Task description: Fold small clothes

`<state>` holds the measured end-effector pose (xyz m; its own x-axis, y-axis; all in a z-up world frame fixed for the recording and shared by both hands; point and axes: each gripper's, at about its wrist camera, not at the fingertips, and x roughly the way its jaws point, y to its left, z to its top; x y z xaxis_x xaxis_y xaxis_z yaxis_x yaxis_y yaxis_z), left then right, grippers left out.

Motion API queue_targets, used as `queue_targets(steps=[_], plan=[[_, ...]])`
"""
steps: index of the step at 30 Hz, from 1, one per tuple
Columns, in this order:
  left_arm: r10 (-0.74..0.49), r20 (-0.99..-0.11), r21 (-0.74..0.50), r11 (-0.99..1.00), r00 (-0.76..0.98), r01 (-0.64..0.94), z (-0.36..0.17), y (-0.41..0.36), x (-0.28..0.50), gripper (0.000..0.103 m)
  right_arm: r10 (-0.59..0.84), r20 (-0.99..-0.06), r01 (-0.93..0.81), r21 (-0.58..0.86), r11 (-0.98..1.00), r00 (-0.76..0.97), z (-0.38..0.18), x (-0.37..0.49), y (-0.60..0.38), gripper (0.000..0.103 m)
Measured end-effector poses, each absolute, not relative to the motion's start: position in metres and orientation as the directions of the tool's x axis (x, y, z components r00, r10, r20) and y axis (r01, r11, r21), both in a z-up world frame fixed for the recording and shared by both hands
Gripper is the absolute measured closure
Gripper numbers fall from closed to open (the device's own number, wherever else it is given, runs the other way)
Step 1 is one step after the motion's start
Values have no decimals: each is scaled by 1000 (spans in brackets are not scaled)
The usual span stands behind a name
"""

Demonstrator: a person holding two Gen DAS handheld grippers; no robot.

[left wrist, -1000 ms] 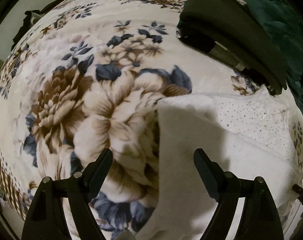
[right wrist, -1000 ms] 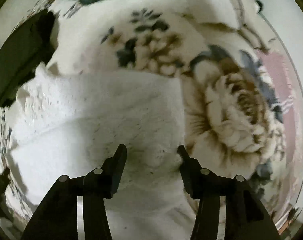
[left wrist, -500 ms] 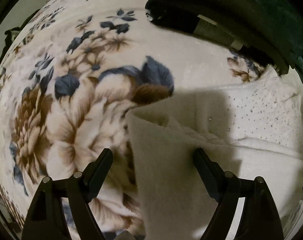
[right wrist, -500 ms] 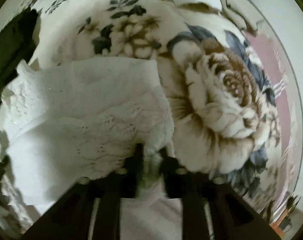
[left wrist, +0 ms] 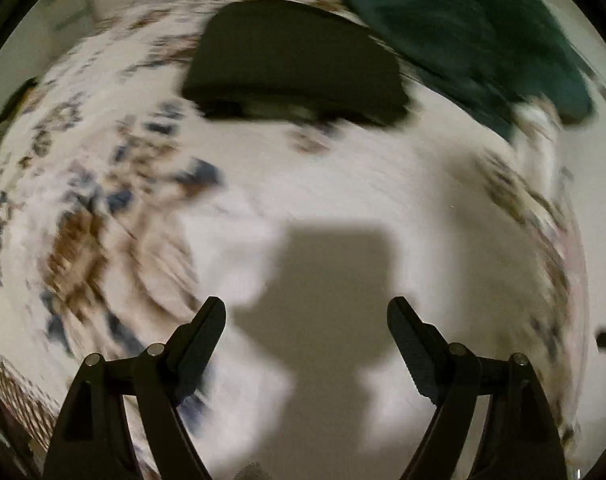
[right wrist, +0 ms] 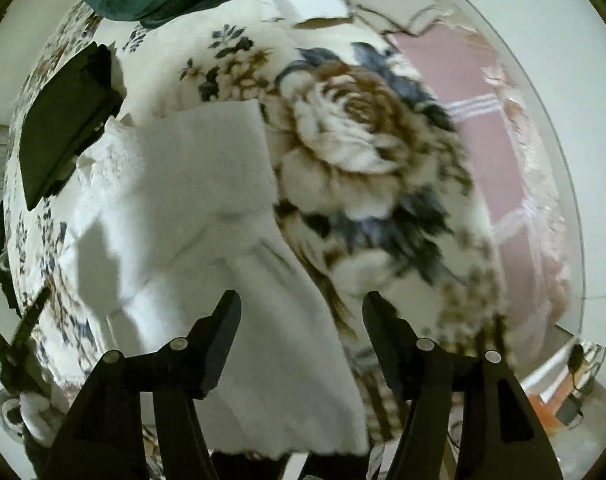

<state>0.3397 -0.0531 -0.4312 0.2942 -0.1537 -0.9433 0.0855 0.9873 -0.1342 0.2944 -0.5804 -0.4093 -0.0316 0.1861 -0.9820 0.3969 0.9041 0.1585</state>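
Note:
A small white lace garment lies folded on the floral blanket. In the right wrist view it runs from the middle down between my fingers. My right gripper is open and empty, raised above the garment's near right edge. In the blurred left wrist view the white garment fills the middle under a gripper shadow. My left gripper is open and empty above it.
A folded dark garment lies beyond the white one; it also shows at the left of the right wrist view. A teal cloth is heaped at the far right. A pink sheet lies past the blanket's right edge.
My right gripper shut on the garment's edge, carried it over, then opened and lifted away. My left gripper swung right over the garment, staying open; its view is now motion-blurred.

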Motion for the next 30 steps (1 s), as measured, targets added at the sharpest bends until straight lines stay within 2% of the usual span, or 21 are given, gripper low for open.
queue_targets(steps=[5,9,13,15,17,19,20,22,26,30], plan=[[-274,-955,-246,946,113,211,-443,-153,248,21,208,-977,370,173,913,-54,-395,282,-618,38],[-354,-928,-371,904,-116,212,-484,-245,168,21,238,-969,318,205,926,-70,-406,297,-642,38],[-326,-921,-372,899,-213,232,-525,-321,118,21,294,-952,272,261,926,-87,-426,317,-654,38],[-304,-922,-360,901,-241,241,-547,-346,107,31,310,-946,253,279,926,-93,-439,328,-656,38],[-247,-941,-307,910,-230,279,-563,-365,102,59,343,-934,233,313,921,-101,-455,342,-654,38],[-206,-959,-258,918,-193,301,-570,-372,101,68,385,-916,222,355,908,-109,-470,358,-648,38],[-206,-962,-252,921,-179,298,-571,-371,102,79,409,-906,219,379,899,-110,-478,366,-645,38],[-211,-966,-246,928,-149,280,-568,-366,105,94,468,-877,213,439,873,-107,-494,388,-637,38],[-248,-960,-272,935,-128,228,-560,-350,111,96,534,-842,235,505,830,-77,-524,428,-628,38],[-268,-958,-283,938,-101,199,-542,-342,111,96,593,-804,338,546,766,-44,-562,461,-636,38]])
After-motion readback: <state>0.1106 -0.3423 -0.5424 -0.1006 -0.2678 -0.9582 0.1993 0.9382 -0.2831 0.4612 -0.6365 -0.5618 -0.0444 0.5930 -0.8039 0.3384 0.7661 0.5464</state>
